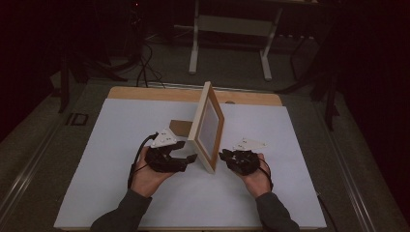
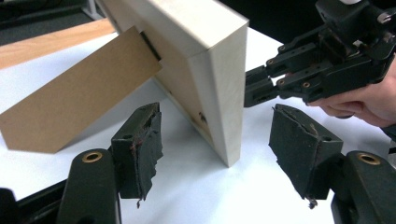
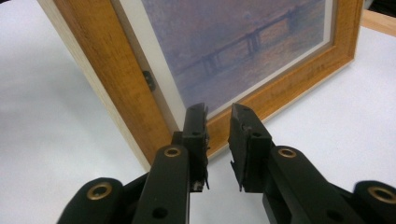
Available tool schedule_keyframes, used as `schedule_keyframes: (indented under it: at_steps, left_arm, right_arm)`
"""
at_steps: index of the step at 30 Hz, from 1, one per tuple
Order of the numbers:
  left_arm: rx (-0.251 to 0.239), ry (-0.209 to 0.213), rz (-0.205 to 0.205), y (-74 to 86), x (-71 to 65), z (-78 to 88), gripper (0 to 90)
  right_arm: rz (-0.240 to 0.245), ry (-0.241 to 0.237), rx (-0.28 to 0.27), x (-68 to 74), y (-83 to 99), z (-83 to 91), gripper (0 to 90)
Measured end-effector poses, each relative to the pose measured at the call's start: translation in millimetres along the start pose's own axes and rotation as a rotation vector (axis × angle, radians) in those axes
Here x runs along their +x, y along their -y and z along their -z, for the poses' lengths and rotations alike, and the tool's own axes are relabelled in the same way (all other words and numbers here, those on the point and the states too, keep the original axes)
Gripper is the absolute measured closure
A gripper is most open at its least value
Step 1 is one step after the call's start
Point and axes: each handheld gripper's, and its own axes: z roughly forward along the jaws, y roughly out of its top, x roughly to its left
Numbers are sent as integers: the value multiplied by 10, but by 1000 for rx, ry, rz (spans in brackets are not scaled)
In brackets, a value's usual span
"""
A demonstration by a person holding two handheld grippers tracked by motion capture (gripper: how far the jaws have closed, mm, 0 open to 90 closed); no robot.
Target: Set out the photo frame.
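Observation:
A wooden picture frame [image 1: 208, 123] stands upright on the white table top [image 1: 116, 145], leaning on a brown cardboard easel back [image 1: 180, 127]. My left gripper [image 1: 192, 159] is open, and its jaws straddle the frame's near bottom corner [image 2: 219, 93] without touching it; the easel back [image 2: 79, 102] slants off to the left. My right gripper [image 1: 223, 155] sits at the frame's front side with only a narrow gap between its jaws and nothing in it. Its tips [image 3: 218, 112] are just short of the lower rail below the bluish bridge print [image 3: 243, 42]. The right gripper [image 2: 252, 88] touches the frame's edge.
A bare wooden strip [image 1: 145, 93] runs along the table's far edge. Behind it on the dark floor stand white table legs [image 1: 194, 48] and loose cables [image 1: 144, 63]. Open white surface lies left, right and in front of the frame.

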Motion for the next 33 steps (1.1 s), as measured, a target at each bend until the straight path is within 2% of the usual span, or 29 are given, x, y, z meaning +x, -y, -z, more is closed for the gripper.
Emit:
schedule_keyframes:
  at_steps: [5,15,19,20,21,23,27,33]
  left_arm:
    - [-4,-15,16,-65,-26,-96,339]
    - [-36,-78,47,-195,-108,-276,326]
    - [-34,-105,46,-221,-147,-320,372]
    - [-26,-130,45,-229,-158,-340,372]
    - [-26,-137,48,-230,-159,-340,413]
    - [-31,-149,73,-233,-155,-337,454]
    - [-42,-160,106,-236,-129,-308,559]
    - [-36,-165,116,-240,-131,-304,574]
  right_arm:
    - [-12,2,-1,-17,23,1,746]
    - [-29,10,-6,-52,29,5,721]
    - [-40,17,-10,-68,23,5,717]
    - [-40,17,-9,-71,21,9,715]
    - [-39,17,-11,-69,22,12,714]
    - [-39,17,-13,-68,28,12,713]
    - [-42,15,-10,-76,49,5,712]
    - [-42,13,-11,-69,52,6,710]
